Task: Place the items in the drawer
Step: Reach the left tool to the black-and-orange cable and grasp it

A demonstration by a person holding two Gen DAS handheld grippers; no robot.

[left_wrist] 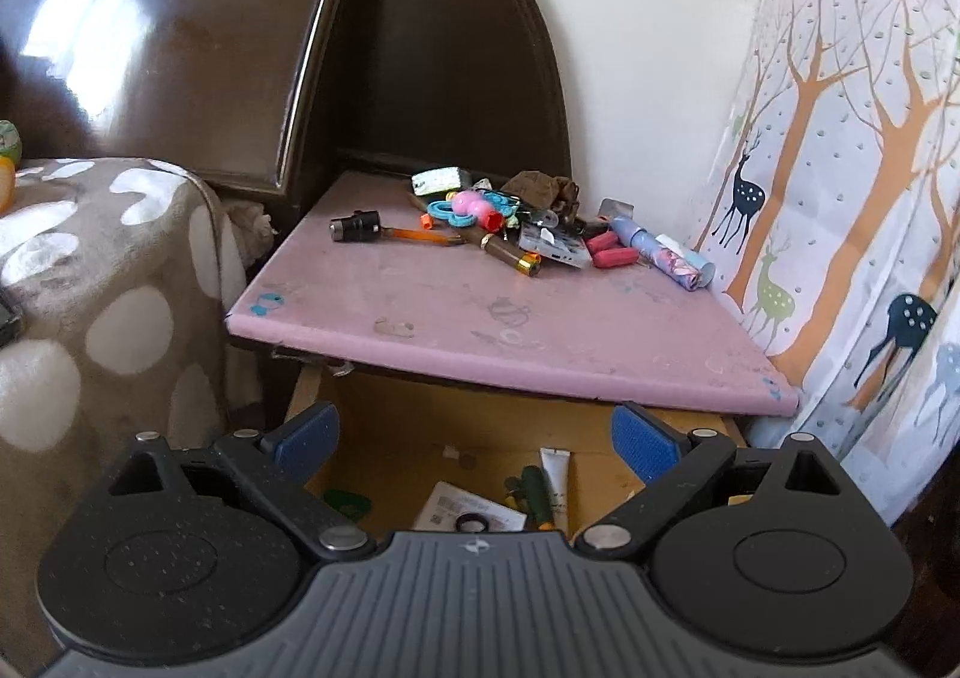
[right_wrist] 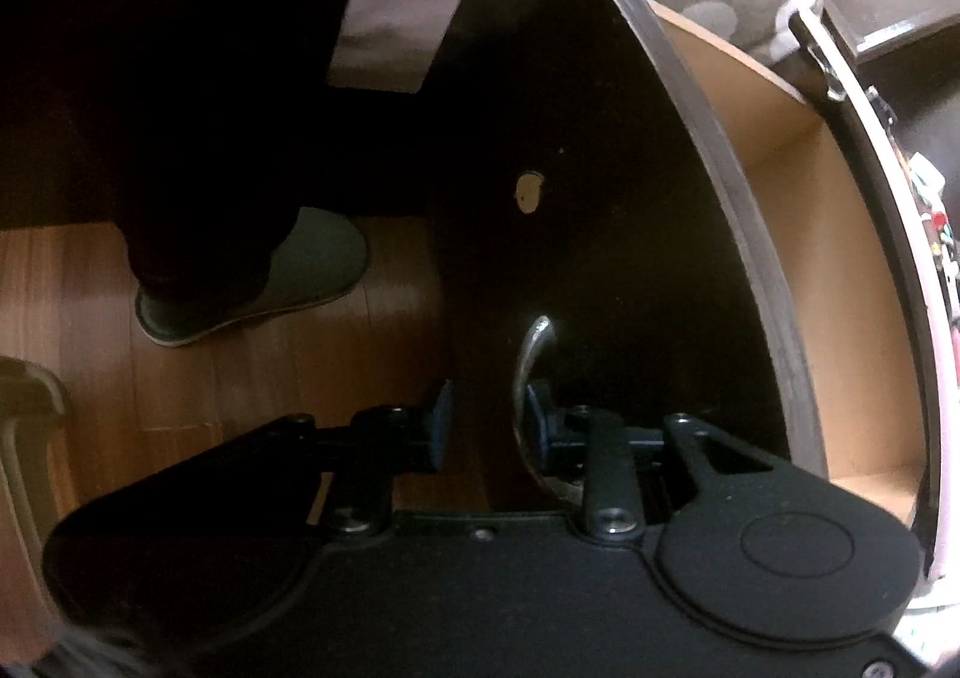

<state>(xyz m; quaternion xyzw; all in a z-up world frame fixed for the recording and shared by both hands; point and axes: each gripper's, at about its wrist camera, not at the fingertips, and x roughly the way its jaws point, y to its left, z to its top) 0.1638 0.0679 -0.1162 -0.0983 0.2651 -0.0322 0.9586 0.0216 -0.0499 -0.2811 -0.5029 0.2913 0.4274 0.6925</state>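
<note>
The drawer [left_wrist: 384,438] is pulled out beneath the pink bench top, and we see its pale wooden floor straight between the jaws of the left gripper [left_wrist: 474,441], which hovers level above it with its jaws spread wide and empty. The blue ribbed pads [left_wrist: 645,438] sit on black jointed links. Just beyond them, on the drawer floor, lie a white tube [left_wrist: 557,477], a dark green stick-shaped item [left_wrist: 536,492], a printed card [left_wrist: 462,507] with a black ring [left_wrist: 473,523] on it, and a green pick-shaped piece [left_wrist: 348,501]. Farther ahead and above, the bench [left_wrist: 480,312] carries a heap: a black torch [left_wrist: 355,226], a brass-tipped battery [left_wrist: 513,257], pink and turquoise plastic toys [left_wrist: 471,207], red capsules [left_wrist: 612,252] and a patterned folded umbrella [left_wrist: 666,255]. To the left lies a brown spotted blanket [left_wrist: 90,282]; to the right hangs a curtain [left_wrist: 858,150] printed with deer and trees.

The right gripper [right_wrist: 483,429] is turned sideways against the dark, glossy drawer front [right_wrist: 600,198]. Its jaws stand partly apart, the right pad behind a curved metal handle [right_wrist: 531,372], the left pad clear of it; we cannot tell whether the pad touches. Only this view shows the plank floor [right_wrist: 210,378], a grey slipper [right_wrist: 258,282] to the left, and the drawer's bare board side wall [right_wrist: 840,270] to the right.
</note>
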